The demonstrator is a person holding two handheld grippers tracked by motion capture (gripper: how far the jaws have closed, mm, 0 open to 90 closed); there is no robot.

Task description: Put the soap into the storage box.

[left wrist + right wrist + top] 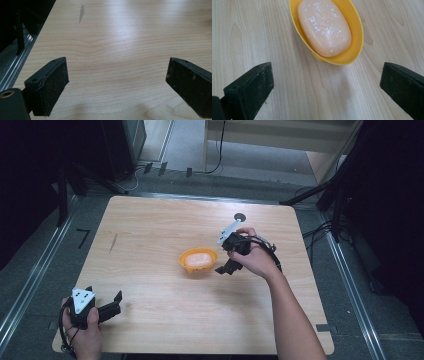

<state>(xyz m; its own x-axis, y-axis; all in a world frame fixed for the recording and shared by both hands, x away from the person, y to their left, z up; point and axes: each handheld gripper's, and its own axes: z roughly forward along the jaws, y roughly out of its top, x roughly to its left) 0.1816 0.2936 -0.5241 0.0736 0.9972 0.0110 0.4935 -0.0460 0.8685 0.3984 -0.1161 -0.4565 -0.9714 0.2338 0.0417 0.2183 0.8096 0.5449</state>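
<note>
A pale orange bar of soap [198,259] [324,26] lies in a small yellow oval dish [185,262] [354,22] near the middle of the wooden table [150,235]. My right gripper [225,268] [325,87] hovers just right of the dish, open, its jaws wide apart with nothing between them; the dish sits a little ahead of the jaws in the right gripper view. My left gripper [116,304] [117,85] rests low at the table's near left corner, also open and empty, looking over bare wood.
A dark streak [113,243] [81,13] marks the wood at the left. A small round hole [240,216] sits near the table's far edge. Metal rails [35,270] and cables run along the floor on both sides.
</note>
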